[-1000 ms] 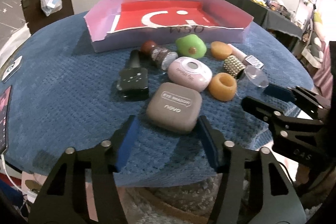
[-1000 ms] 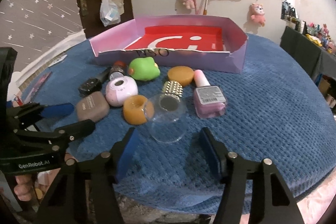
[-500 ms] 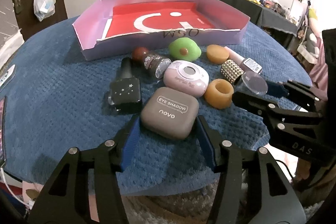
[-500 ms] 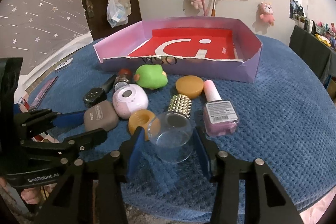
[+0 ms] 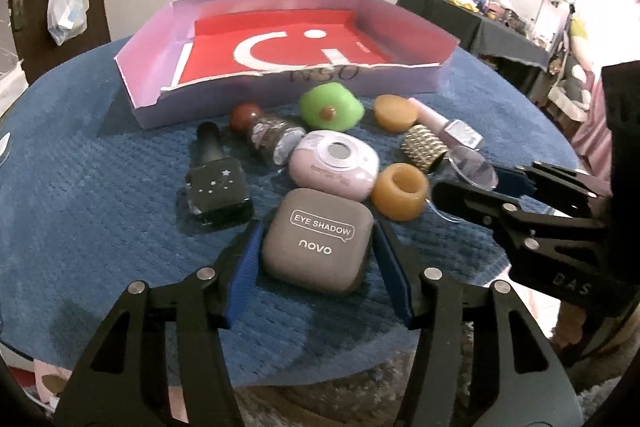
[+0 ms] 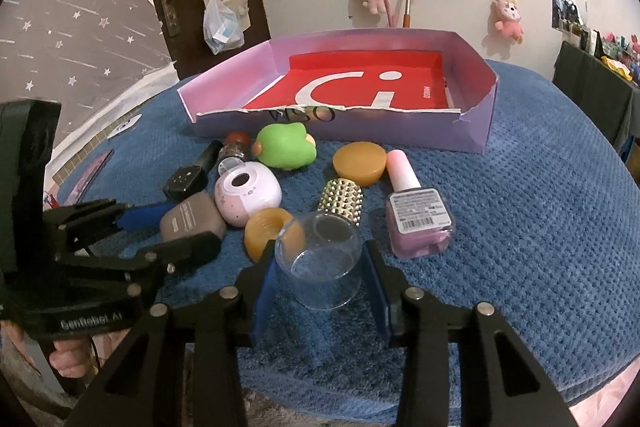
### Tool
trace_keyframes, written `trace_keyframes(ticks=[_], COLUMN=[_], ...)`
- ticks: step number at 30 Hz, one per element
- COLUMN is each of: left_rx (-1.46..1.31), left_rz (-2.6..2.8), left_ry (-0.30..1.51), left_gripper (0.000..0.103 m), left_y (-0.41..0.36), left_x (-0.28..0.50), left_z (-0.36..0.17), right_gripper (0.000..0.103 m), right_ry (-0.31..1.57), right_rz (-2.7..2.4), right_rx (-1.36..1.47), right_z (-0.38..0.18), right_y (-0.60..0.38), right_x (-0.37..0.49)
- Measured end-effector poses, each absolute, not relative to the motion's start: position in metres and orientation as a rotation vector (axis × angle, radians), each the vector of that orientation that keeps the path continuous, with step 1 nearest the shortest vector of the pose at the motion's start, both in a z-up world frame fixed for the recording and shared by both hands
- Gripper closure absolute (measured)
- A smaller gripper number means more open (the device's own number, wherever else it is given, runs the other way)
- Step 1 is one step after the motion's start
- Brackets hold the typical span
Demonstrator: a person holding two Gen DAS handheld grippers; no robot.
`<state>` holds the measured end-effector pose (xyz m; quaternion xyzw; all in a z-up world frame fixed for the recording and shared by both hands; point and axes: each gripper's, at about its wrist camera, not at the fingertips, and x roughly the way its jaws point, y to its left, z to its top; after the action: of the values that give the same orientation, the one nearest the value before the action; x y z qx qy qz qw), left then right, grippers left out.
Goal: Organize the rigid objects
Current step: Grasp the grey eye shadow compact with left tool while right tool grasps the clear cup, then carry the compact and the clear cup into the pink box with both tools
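Observation:
A taupe eye shadow case (image 5: 317,239) lies on the blue cloth between the fingers of my left gripper (image 5: 316,247), which is open around it with small gaps on both sides. It also shows in the right wrist view (image 6: 192,219). A clear glass bottle with a studded gold cap (image 6: 322,255) lies between the fingers of my right gripper (image 6: 320,267), which is open and close around it. The right gripper shows in the left wrist view (image 5: 476,187). A pink box with a red floor (image 5: 400,83) stands behind the objects.
Around them lie a black nail polish bottle (image 5: 216,183), a pink round case (image 5: 334,163), an orange ring (image 5: 400,191), an orange disc (image 5: 396,113), a green toy (image 5: 330,107), a glitter bottle (image 5: 268,135) and a lilac nail polish bottle (image 6: 416,211). The table edge is close below.
Both grippers have moved forward. The left now has the eye shadow case between its fingers and the right has the clear bottle between its fingers. Both have narrowed.

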<state>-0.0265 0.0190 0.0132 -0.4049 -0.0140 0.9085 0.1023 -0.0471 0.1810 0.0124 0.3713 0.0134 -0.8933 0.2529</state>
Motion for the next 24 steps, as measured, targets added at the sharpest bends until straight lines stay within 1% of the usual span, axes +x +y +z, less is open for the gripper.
trace_keyframes(ticks=[3,8,15,24], left_rx=[-1.162,-1.12,-1.097,-1.025], left_rz=[2.717,2.746,2.758,2.765], left_ry=[0.001,0.019,0.008,0.05], left_gripper=[0.05,0.05,0.05,0.05], left_y=[0.021,0.019,0.012,0.012], left_x=[-0.022,-0.025,-0.042,-0.071], left_z=[0.022,0.036,0.048,0.072], right_gripper=[0.06,0.061,0.061,0.061], right_ry=[0.022,0.026,0.002,-0.016], right_rz=[-2.421,-2.414,-2.389,-2.388], right_rx=[0.995,0.948,0.916,0.901], right_z=[0.017,0.031,0.045,0.064], right_y=[0.182,0.181,0.179,0.178], right_x=[-0.046,-0.042,-0.051,-0.074])
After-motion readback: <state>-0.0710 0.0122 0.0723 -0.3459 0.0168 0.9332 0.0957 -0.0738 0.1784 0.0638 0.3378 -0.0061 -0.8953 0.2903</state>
